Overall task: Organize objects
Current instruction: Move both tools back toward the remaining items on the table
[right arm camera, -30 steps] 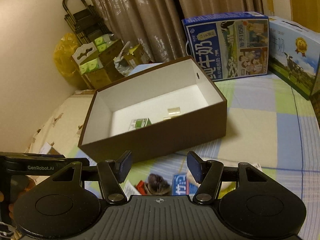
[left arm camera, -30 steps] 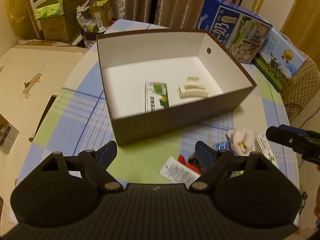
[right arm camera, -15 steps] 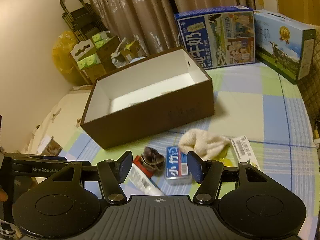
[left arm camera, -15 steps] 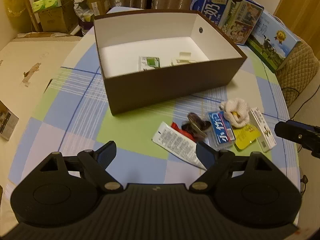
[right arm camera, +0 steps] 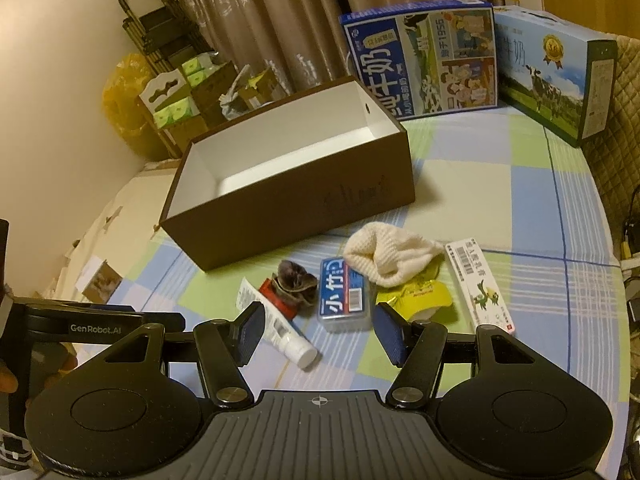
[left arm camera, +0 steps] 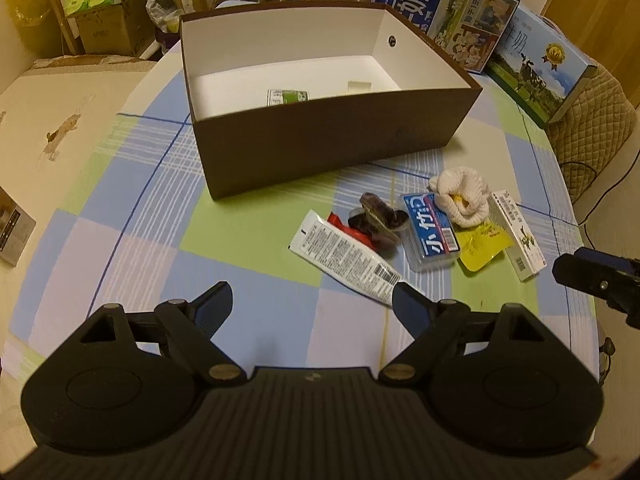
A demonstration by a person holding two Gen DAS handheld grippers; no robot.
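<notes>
An open brown box with a white inside stands on the checked tablecloth; a green-white packet and a cream item lie in it. In front of it lie a white tube, a dark hair clip, a blue case, a cream knitted cloth, a yellow packet and a slim white carton. My left gripper is open above the cloth, near the tube. My right gripper is open, just short of the blue case.
Two blue milk cartons stand behind the box at the right. Cardboard boxes and a yellow bag sit beyond the table's far left. A quilted chair back borders the right edge.
Both grippers have drawn back from the brown box toward me. The loose objects in front of the box have come fully into view. Both stay open.
</notes>
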